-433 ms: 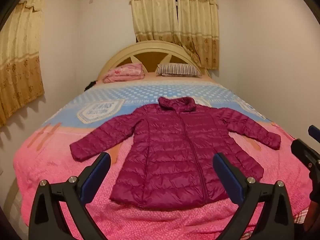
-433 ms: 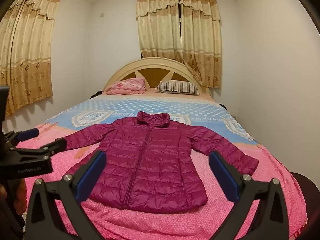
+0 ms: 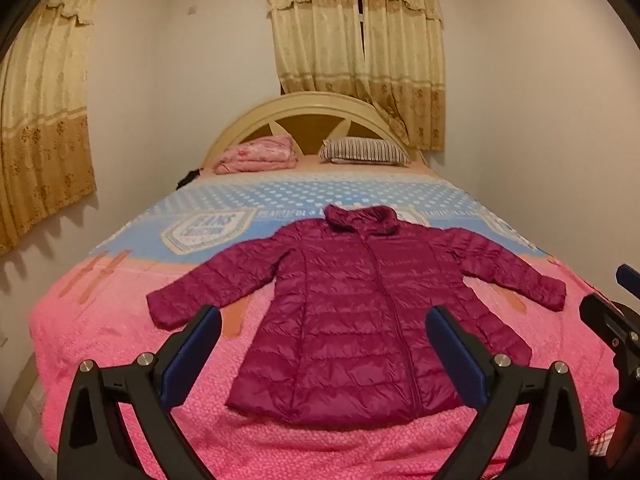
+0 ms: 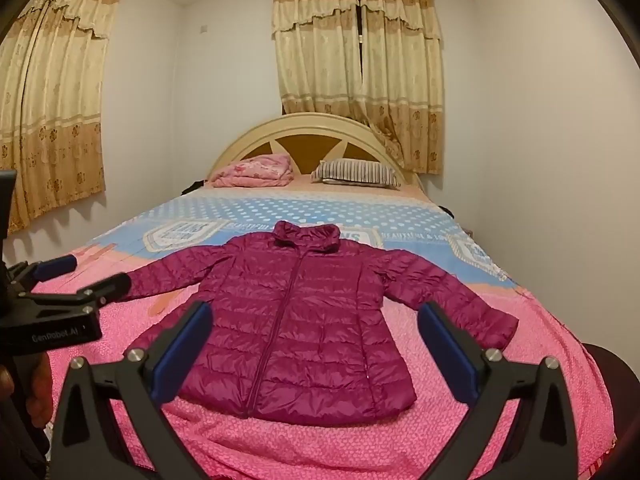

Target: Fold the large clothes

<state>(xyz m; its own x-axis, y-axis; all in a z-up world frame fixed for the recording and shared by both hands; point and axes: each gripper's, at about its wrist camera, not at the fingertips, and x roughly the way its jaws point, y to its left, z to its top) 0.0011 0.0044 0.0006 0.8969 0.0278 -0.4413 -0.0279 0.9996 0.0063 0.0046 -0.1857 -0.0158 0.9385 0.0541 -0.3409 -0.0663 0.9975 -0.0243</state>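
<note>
A magenta quilted puffer jacket (image 3: 352, 304) (image 4: 304, 320) lies flat, front up and zipped, on the pink end of the bed, both sleeves spread outward and collar toward the headboard. My left gripper (image 3: 323, 334) hovers open in front of the jacket's hem, nothing between its blue pads. In the right wrist view my right gripper (image 4: 315, 330) is likewise open and empty, short of the hem. Each gripper shows in the other's view: the left gripper (image 4: 84, 276) at the left edge, the right gripper (image 3: 612, 304) at the right edge.
The bed (image 3: 100, 320) has a pink and blue cover. A folded pink blanket (image 3: 256, 156) and a striped pillow (image 3: 364, 151) lie by the curved headboard (image 3: 312, 108). Walls close in on both sides; curtains (image 3: 356, 48) hang behind and to the left. A hand (image 4: 36, 384) holds the left gripper's handle.
Both views have tilted up slightly, so the jacket sits a little lower in frame. Both grippers stay open and empty.
</note>
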